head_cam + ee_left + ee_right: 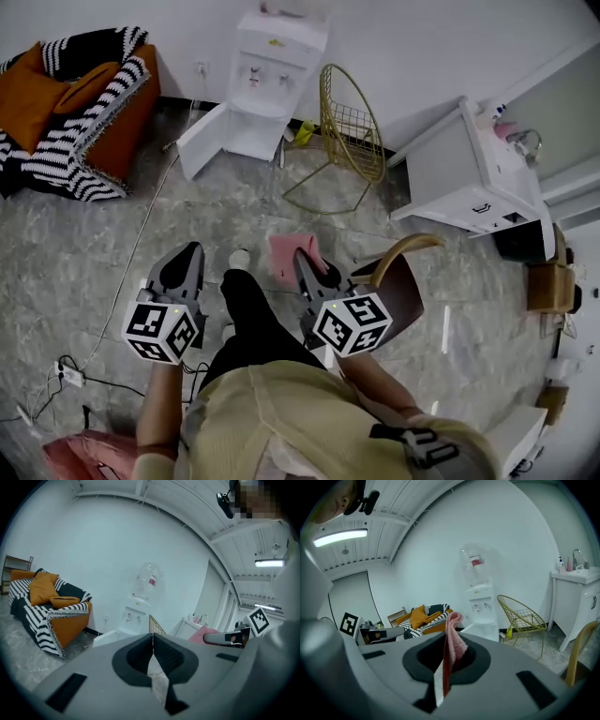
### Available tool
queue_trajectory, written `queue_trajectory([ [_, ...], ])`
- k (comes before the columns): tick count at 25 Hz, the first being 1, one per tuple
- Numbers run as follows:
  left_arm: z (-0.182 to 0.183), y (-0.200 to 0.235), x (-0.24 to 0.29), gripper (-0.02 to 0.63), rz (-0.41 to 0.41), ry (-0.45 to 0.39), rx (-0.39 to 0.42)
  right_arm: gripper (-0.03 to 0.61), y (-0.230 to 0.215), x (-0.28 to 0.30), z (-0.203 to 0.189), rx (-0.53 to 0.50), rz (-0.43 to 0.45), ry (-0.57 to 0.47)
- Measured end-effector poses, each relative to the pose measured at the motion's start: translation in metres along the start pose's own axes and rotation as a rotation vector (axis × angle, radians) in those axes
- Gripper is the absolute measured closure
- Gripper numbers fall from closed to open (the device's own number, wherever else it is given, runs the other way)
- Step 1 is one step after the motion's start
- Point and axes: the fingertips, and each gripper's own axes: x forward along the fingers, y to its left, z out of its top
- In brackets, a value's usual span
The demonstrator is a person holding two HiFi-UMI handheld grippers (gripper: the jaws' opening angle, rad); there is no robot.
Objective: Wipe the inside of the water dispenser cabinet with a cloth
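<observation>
**At floor's middle, well short of the dispenser: cloth gripped, cabinet door open**

In the head view, the water dispenser (274, 66) stands against the white wall at 12 o'clock. Its lower cabinet door (201, 142) is swung wide towards 10 o'clock. Both grippers are held over the grey marbled floor (112, 253), well apart from it.

The right gripper (306, 260) is clenched on a pink cloth (285, 254). In the right gripper view the fabric stands pinched upright between the jaws, its folded top flopping past the tips. The left gripper (187, 253) is closed on nothing, its jaws meeting edge to edge in its own view. It sits at 9 o'clock from the right one, with the person's dark trouser leg (248, 314) between them.

A gold wire chair (351, 132) stands at 1 o'clock, just beside the dispenser, with a small yellow bottle (305, 133) on the floor between them. An orange armchair (120, 117) draped with a black-and-white striped throw fills 10 o'clock. A white vanity unit (473, 173) with a tap stands at 2 o'clock. A wooden chair (401, 277) is near the right gripper at 3 o'clock. A power strip (67, 375) lies at 8 o'clock.
</observation>
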Motion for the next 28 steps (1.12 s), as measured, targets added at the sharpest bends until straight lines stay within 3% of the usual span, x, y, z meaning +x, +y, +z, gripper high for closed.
queue_trajectory([
  [8, 0.03, 0.056, 0.105, 0.597, -0.017, 0.022, 0.023, 0.55, -0.062, 0.115, 0.03, 0.06, -0.048, -0.002],
  [15, 0.05, 0.105, 0.204, 0.597, -0.045, 0.049, -0.009, 0.551, -0.106, 0.217, 0.063, 0.062, -0.039, 0.059],
  [23, 0.052, 0.14, 0.302, 0.597, -0.07, 0.129, 0.019, 0.551, -0.14, 0.303, 0.087, 0.047, -0.021, 0.062],
  [28, 0.041, 0.161, 0.34, 0.597, -0.064, 0.158, 0.017, 0.551, -0.159, 0.341, 0.074, 0.088, -0.055, 0.072],
])
